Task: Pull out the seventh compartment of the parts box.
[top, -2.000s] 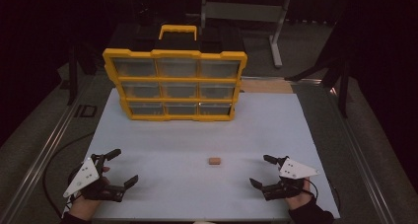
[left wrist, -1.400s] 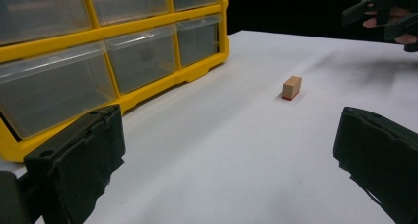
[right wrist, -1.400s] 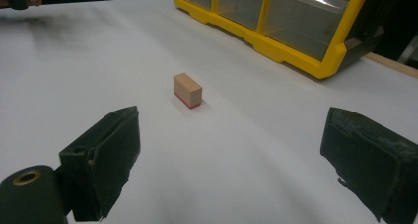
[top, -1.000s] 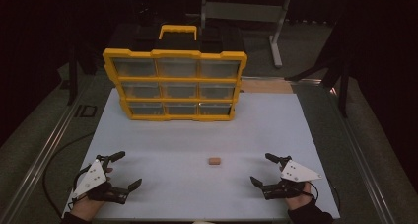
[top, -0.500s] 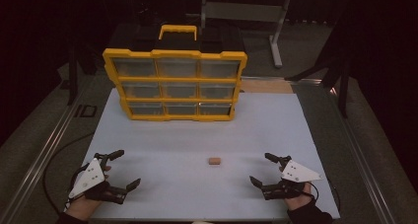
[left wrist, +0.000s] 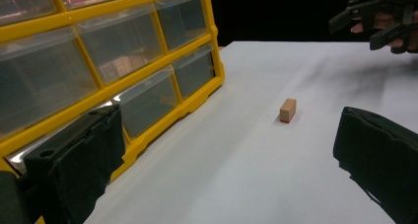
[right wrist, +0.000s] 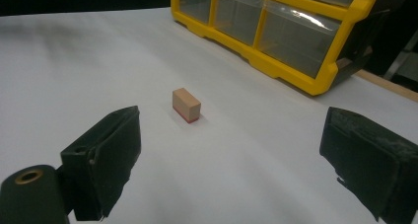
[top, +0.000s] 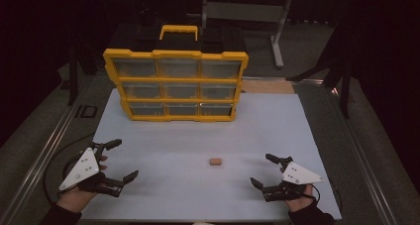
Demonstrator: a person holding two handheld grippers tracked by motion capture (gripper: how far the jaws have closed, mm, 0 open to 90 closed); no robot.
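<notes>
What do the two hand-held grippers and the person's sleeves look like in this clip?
Both the left hand-held gripper and the right hand-held gripper are black, with two broad, matte black jaws. Each carries a pale grey three-cornered plate dotted with small dark marks. A thin dark cable trails from the left one. The sleeves at both wrists are dark.

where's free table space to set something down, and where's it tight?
Widest bare patch: the white table top between the yellow drawer organiser with clear drawers and the small tan block. Also free: the strip right of the organiser toward the table's right edge. Tight: the near edge, where the open left gripper, the block and the open right gripper line up.
</notes>
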